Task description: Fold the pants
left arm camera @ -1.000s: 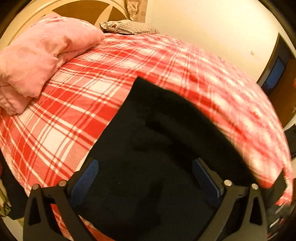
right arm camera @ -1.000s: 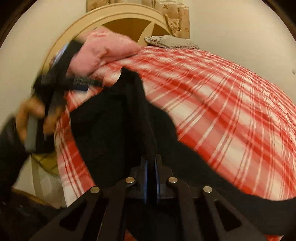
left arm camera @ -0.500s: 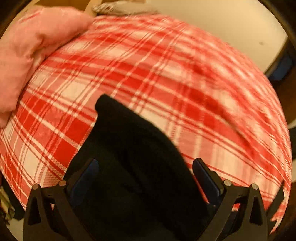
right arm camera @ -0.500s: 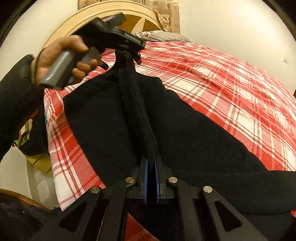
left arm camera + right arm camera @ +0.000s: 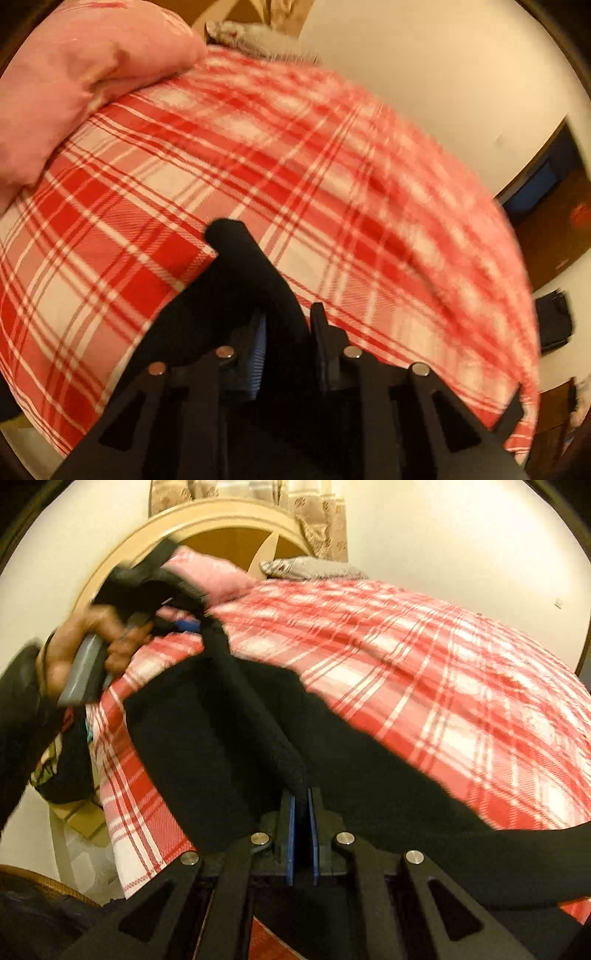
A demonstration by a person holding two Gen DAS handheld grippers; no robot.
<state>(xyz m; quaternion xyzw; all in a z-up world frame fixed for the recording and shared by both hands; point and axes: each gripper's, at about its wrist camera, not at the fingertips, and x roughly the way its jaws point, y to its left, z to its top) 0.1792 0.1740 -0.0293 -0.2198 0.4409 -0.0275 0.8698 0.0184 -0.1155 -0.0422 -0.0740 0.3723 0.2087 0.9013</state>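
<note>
- Nearest, the right gripper is clamped on a raised ridge of the black pants; its blue-padded fingers pinch the fold between them.
- Similarly, the left gripper is now clenched on a thick roll of the same pants, whereas half a second ago its fingers stood wide apart over the cloth.
- Step in hand, as judged: both edge grips are taken and the cloth is about to be lifted and carried over for a fold.
- Next move calls for both grippers to travel together, keeping the held edge taut and level.
- Beyond, the pants lie spread at the near corner of the plaid bed.
- Farther off, the person's hand holds the left gripper's handle, lower and blurred compared with before; a pink blanket lies by the headboard.
</note>
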